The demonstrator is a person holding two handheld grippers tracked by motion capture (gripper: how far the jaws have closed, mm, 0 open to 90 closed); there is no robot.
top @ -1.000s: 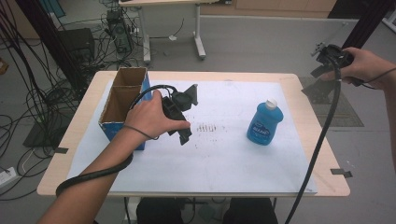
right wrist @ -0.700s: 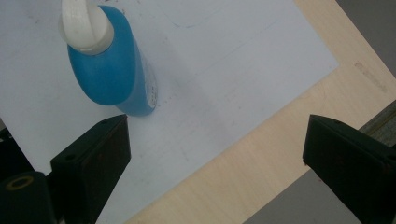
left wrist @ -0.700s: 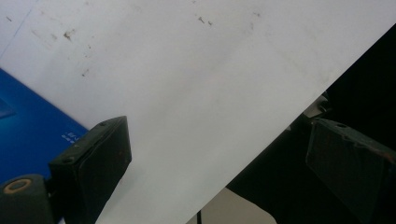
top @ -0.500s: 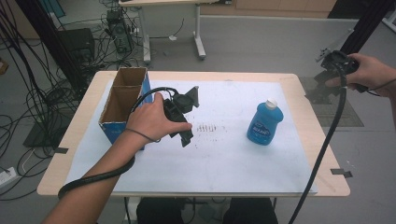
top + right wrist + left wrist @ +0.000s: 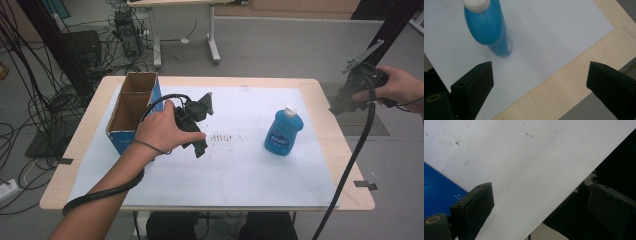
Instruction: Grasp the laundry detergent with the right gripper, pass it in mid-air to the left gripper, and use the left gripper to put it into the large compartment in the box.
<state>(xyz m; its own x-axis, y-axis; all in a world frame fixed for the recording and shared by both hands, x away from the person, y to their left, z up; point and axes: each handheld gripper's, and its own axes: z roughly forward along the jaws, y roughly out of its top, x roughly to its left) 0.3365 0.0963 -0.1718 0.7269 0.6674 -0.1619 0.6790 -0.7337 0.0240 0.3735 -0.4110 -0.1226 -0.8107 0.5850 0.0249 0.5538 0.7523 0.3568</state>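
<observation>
Glossy blue plastic bottle (image 5: pixel 283 132), rounded shoulders, white cap.

From my remote seat I log: grey floor (image 5: pixel 280 45); wooden table (image 5: pixel 345 165) under a white sheet (image 5: pixel 240 175); second desk (image 5: pixel 170 2) on white legs at the back; black cables (image 5: pixel 35 100) and dark boxes (image 5: pixel 87 45) massed at left; grey mat (image 5: pixel 367 122) at right; tape marks (image 5: pixel 365 185) on the floor; even, soft light.

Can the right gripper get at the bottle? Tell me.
Probably yes. The right gripper is open off the table's right edge, and nothing stands between it and the upright bottle.
</observation>
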